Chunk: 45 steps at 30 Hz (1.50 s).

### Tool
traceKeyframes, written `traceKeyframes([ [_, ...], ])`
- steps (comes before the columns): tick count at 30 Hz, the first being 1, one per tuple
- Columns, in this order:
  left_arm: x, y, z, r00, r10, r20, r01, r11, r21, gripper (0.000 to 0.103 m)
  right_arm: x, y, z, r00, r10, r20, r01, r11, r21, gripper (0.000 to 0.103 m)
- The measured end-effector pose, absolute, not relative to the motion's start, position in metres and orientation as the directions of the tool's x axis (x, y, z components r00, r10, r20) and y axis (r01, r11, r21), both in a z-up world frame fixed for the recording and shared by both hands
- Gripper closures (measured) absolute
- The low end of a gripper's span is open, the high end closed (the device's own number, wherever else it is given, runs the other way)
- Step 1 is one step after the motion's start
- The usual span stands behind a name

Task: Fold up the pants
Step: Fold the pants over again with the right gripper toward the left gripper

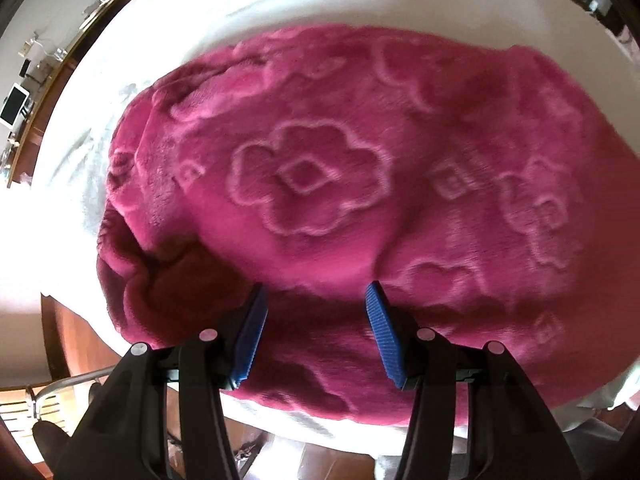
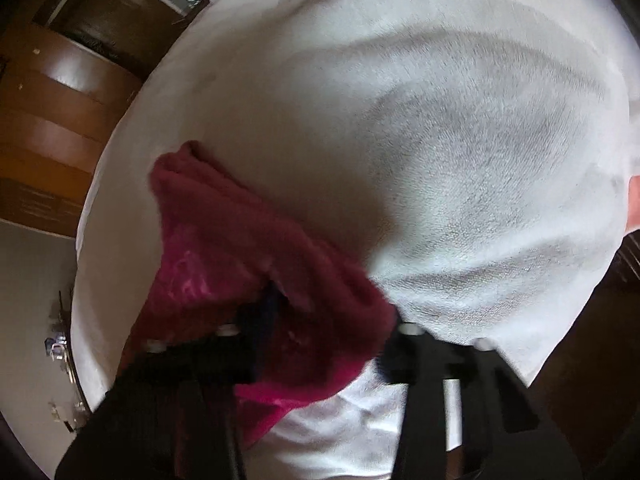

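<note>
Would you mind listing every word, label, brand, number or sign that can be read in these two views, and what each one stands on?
None: no readable text in either view.
Pink pants: only raised flower and square patterns, no letters.
White cloth: plain.
Small things on the shelf at the far left: too small and blurred to read.

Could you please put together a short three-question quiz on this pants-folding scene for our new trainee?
1. True or false: the left gripper has cloth clamped between its blue fingers.
2. What covers the table under the pink pants?
A. white cloth
B. green mat
C. newspaper
3. Fill in: the raised pattern on the pants shows ______.

Key:
1. False; the fingers stand apart above the pants.
2. A, the white cloth.
3. Flowers.
</note>
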<state>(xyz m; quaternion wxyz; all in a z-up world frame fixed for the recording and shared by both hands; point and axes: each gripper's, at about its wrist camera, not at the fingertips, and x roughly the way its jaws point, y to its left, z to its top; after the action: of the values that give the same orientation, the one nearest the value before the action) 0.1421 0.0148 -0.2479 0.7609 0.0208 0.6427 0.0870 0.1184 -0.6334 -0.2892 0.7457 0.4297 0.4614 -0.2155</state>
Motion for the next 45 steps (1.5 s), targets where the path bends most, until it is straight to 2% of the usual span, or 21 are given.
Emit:
traceKeyframes([
  [1, 0.142, 0.010, -0.246, 0.162, 0.153, -0.975, -0.103, 0.985, 0.137, 0.051, 0.120, -0.630, -0.281, 0.490, 0.084, -0.868, 0.697, 0.560, 0.448, 0.085],
  [6, 0.149, -0.013, -0.230, 0.171, 0.123, -0.977, -0.085, 0.990, 0.110, 0.051, 0.146, -0.594, -0.233, 0.513, 0.064, -0.856, 0.578, 0.712, 0.399, 0.086],
  [12, 0.171, -0.039, -0.213, 0.220, 0.059, -0.974, -0.043, 0.998, 0.051, 0.051, 0.181, -0.506, -0.166, 0.575, 0.090, -0.813, 0.336, 0.880, 0.335, 0.086],
  [18, 0.191, -0.066, -0.185, 0.266, -0.024, -0.964, 0.019, 1.000, -0.019, 0.051, 0.209, -0.419, -0.149, 0.566, 0.175, -0.806, 0.158, 0.936, 0.314, 0.086],
  [25, 0.205, -0.061, -0.162, 0.287, -0.107, -0.952, 0.067, 0.994, -0.091, 0.051, 0.230, -0.312, -0.186, 0.472, 0.275, -0.837, 0.025, 0.945, 0.325, 0.086],
  [31, 0.204, -0.043, -0.163, 0.263, -0.141, -0.954, 0.097, 0.988, -0.120, 0.051, 0.227, -0.226, -0.237, 0.355, 0.286, -0.890, -0.137, 0.958, 0.253, 0.086],
  [37, 0.198, -0.034, -0.183, 0.227, -0.162, -0.960, 0.188, 0.975, -0.120, 0.051, 0.222, -0.183, -0.284, 0.280, 0.275, -0.920, -0.150, 0.959, 0.241, 0.086],
  [42, 0.188, -0.053, -0.188, 0.195, -0.219, -0.956, 0.241, 0.956, -0.169, 0.051, 0.214, -0.167, -0.307, 0.250, 0.272, -0.929, -0.139, 0.960, 0.244, 0.086],
  [45, 0.191, -0.066, -0.188, 0.174, -0.260, -0.950, 0.258, 0.943, -0.211, 0.051, 0.210, -0.166, -0.311, 0.231, 0.273, -0.934, -0.144, 0.959, 0.244, 0.080],
])
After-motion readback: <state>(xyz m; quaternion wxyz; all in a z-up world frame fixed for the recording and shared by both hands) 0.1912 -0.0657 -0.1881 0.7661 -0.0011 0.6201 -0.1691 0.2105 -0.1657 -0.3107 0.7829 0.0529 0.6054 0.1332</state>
